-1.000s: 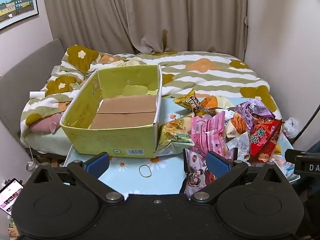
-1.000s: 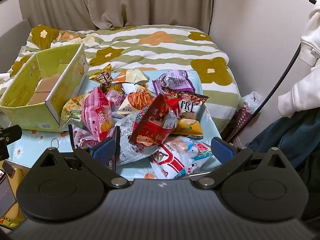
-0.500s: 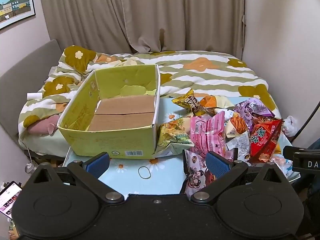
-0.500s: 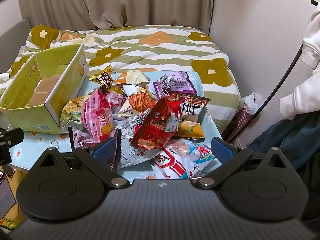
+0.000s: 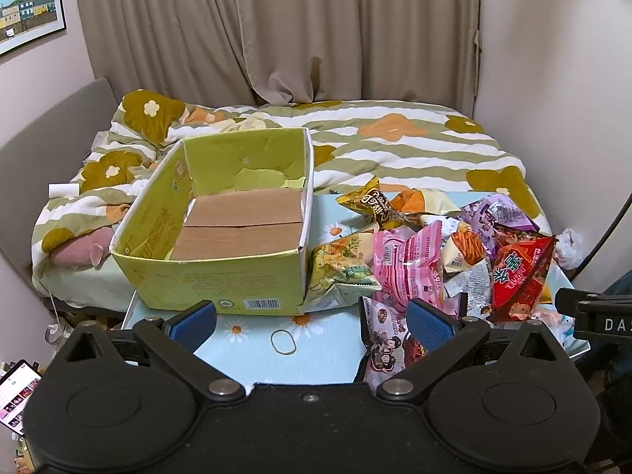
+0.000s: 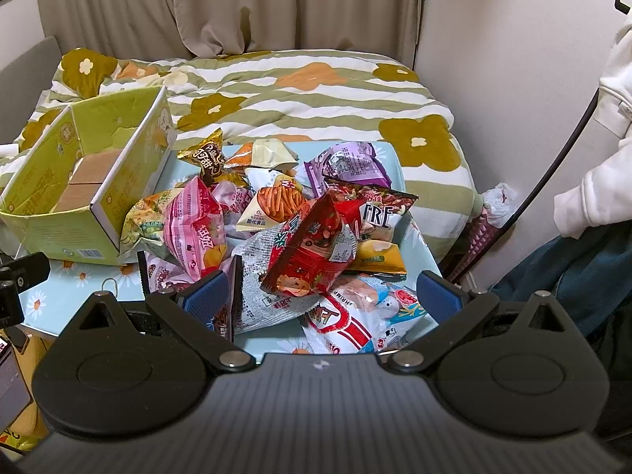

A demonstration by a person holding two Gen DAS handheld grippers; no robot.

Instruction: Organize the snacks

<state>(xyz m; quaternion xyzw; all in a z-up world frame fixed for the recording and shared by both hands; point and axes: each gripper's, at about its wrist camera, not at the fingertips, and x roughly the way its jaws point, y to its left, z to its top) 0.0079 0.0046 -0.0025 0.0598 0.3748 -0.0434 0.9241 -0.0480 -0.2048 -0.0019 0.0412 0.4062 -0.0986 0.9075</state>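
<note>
An open yellow-green cardboard box (image 5: 221, 280) (image 6: 43, 181) stands on the left of a light-blue flowered table (image 5: 324, 351), with only its brown flaps showing inside. A heap of snack bags lies to its right: a pink bag (image 5: 407, 264) (image 6: 193, 225), a red bag (image 5: 521, 276) (image 6: 312, 252), a purple bag (image 6: 347, 166) and a gold bag (image 5: 371, 201). My left gripper (image 5: 312, 324) hangs open over the table's near edge, nothing between its fingers. Open too, my right gripper (image 6: 320, 296) hovers low over the near side of the heap.
A rubber band (image 5: 283, 341) lies on the table in front of the box. Behind the table is a bed with a flowered quilt (image 5: 395, 146). A phone (image 5: 15, 395) shows at lower left. A white sleeve (image 6: 604, 150) and dark cloth are on the right.
Both views have shifted slightly; the left gripper has edged a little nearer the box. Both grippers stay open and the snacks have not moved.
</note>
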